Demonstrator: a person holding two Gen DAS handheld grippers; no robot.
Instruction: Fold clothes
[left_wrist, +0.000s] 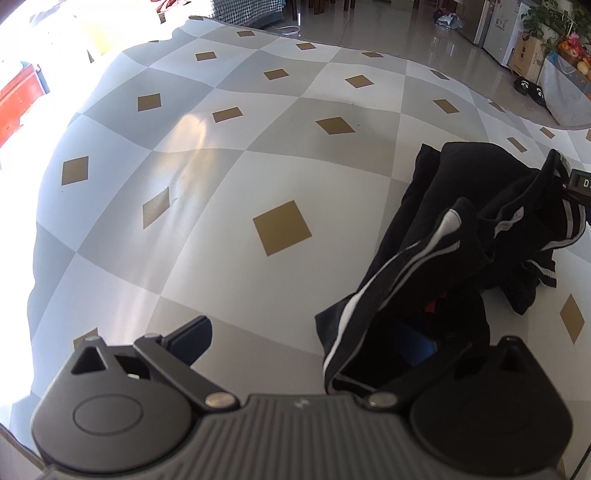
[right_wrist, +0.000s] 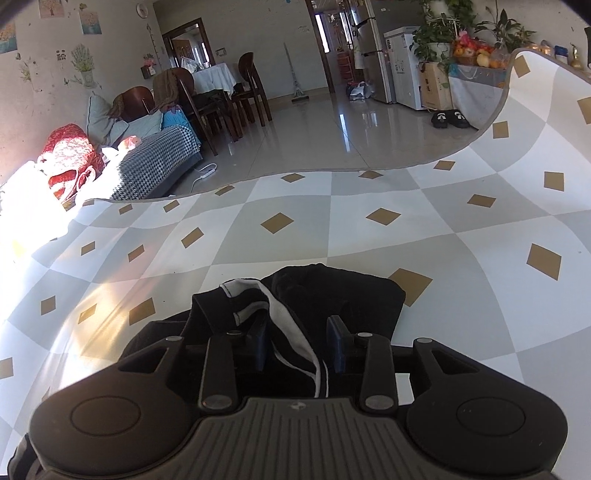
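Right wrist: black garment (right_wrist: 332, 295) between claw (right_wrist: 301, 347) fingers.

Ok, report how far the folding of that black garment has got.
Done: nothing looks folded yet; the black garment lies bunched on the checkered tablecloth. In hand: the right gripper has cloth with a white stripe between its fingers, though a firm clamp can't be confirmed; the left gripper is open, its right finger hidden under cloth. Left: spreading it flat and every fold.
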